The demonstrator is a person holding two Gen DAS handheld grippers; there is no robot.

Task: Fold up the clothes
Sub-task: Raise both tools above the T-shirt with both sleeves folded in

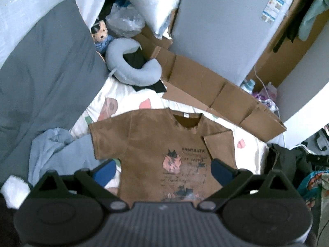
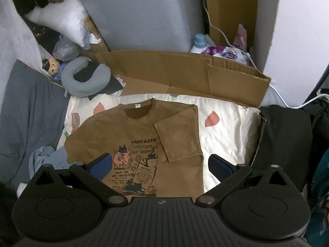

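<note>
- The brown T-shirt [image 2: 139, 140] lies print-up on a white bedsheet [image 2: 224, 131] with pink shapes, collar away from the cameras; its right sleeve is folded inward over the chest, the left sleeve still spread out.
- The left tool [image 1: 163, 169] hovers above the shirt's lower half with its blue-padded fingers [image 1: 219, 169] spread wide, gripping nothing.
- The right tool [image 2: 159, 167] is likewise wide apart and empty, above the shirt's hem; one finger sits over the print, the other over bare sheet beside the folded edge.
- A light blue garment [image 1: 51, 150] is crumpled just beside the spread sleeve.
- Flattened cardboard [image 2: 185, 74] lies beyond the collar, a grey neck pillow [image 1: 131, 70] farther off.
</note>
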